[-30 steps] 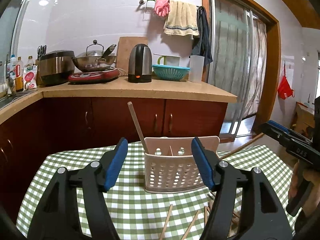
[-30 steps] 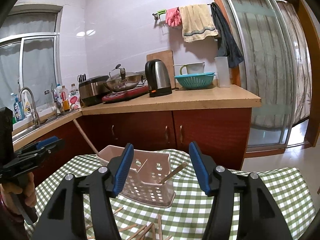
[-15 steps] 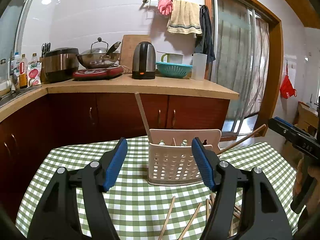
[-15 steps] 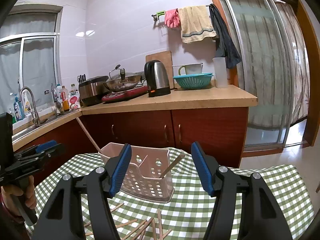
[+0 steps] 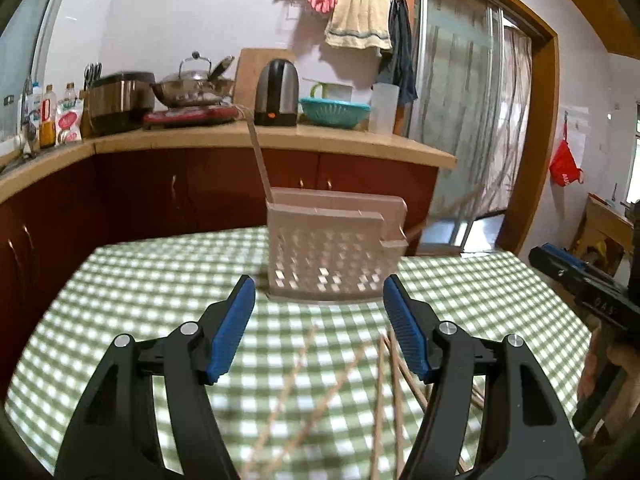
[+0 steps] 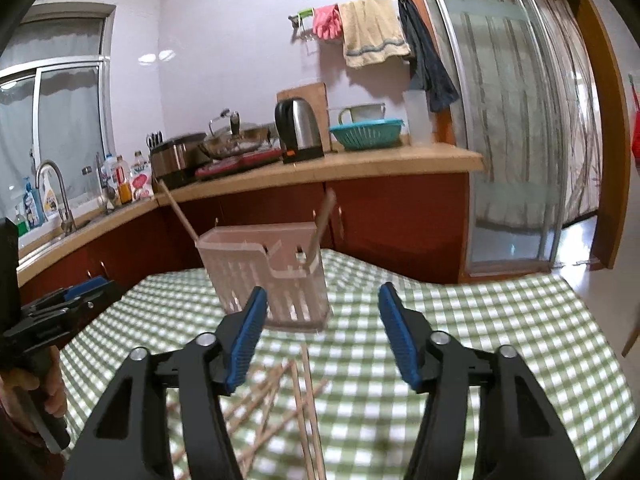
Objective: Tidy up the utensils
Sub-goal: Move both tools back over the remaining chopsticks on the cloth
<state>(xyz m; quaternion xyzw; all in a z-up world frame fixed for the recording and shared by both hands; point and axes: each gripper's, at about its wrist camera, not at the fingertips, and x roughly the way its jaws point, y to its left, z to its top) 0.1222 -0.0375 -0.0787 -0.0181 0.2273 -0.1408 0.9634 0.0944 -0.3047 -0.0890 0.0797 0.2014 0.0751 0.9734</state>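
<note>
A beige perforated utensil basket (image 5: 332, 256) stands on the green checked tablecloth (image 5: 140, 280); it also shows in the right wrist view (image 6: 272, 280). A chopstick (image 5: 260, 160) leans out of its left end, another (image 6: 320, 220) out of its right end. Several loose wooden chopsticks (image 5: 384, 392) lie on the cloth in front of the basket, also seen in the right wrist view (image 6: 304, 396). My left gripper (image 5: 320, 324) is open and empty, short of the basket. My right gripper (image 6: 320, 328) is open and empty above the loose chopsticks.
A kitchen counter (image 5: 280, 136) behind the table carries a kettle (image 5: 278, 98), wok, rice cooker and teal colander (image 5: 334, 110). A sink with tap (image 6: 52, 192) is at far left. A glass sliding door (image 6: 516, 128) stands to the right.
Both grippers have pulled back and dropped lower, so the basket looks farther and more upright. Both stay open. The chopsticks in the basket stay in place.
</note>
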